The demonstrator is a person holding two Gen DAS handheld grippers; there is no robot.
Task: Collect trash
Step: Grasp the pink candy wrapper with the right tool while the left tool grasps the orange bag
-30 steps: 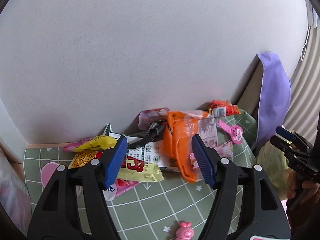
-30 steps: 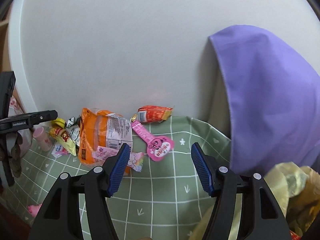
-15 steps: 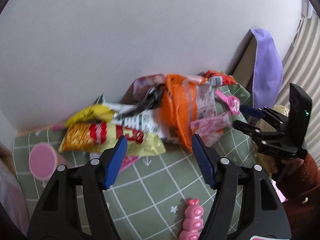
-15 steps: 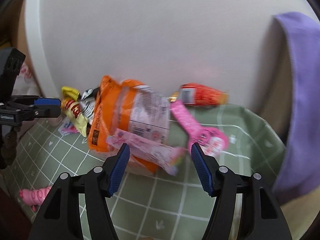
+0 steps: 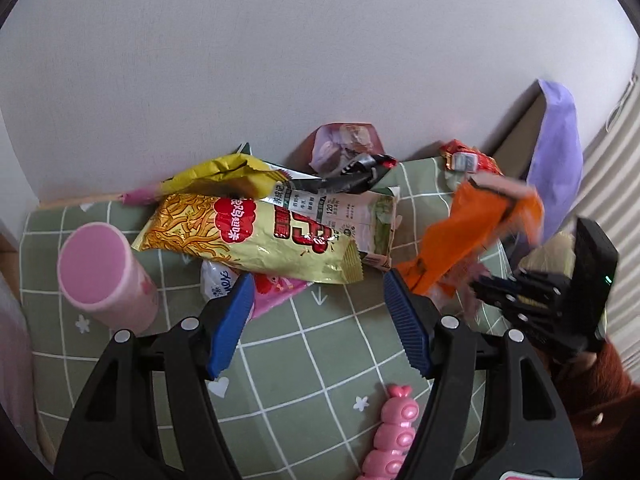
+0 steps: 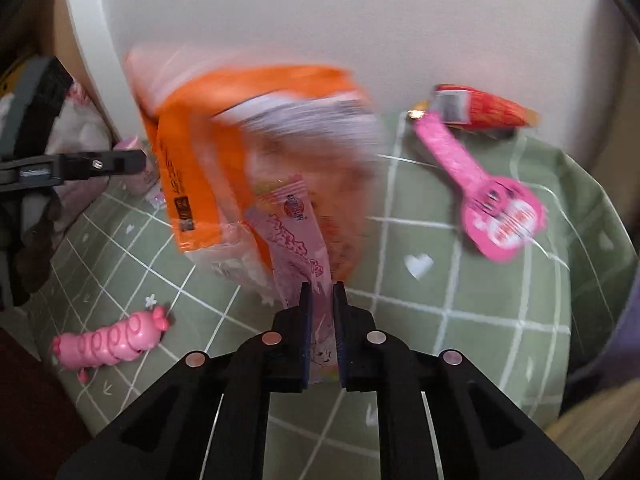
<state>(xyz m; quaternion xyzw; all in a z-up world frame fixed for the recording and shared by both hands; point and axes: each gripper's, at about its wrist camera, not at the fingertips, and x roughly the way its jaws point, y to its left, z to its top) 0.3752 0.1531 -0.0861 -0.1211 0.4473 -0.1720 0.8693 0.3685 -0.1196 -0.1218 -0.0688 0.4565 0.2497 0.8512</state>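
Observation:
My right gripper point(image 6: 320, 292) is shut on a pink wrapper point(image 6: 298, 232), and a blurred orange bag point(image 6: 224, 148) rises with it off the green grid mat point(image 6: 460, 288). The left wrist view shows the orange bag point(image 5: 464, 232) lifted beside the right gripper point(image 5: 484, 284). My left gripper point(image 5: 318, 300) is open and empty above the mat, just in front of a yellow noodle bag point(image 5: 248, 236) lying on a pile of wrappers. A red wrapper point(image 6: 480, 110) lies by the wall.
A pink cup point(image 5: 104, 276) stands at the left of the mat. A pink caterpillar toy point(image 6: 108, 340) and a pink guitar-shaped toy point(image 6: 480, 196) lie on the mat. A purple cloth point(image 5: 556, 160) hangs at the right. The white wall bounds the far side.
My right gripper has closed on the pink wrapper and lifted it with the orange bag. The left gripper has drawn back and tilted down, still open.

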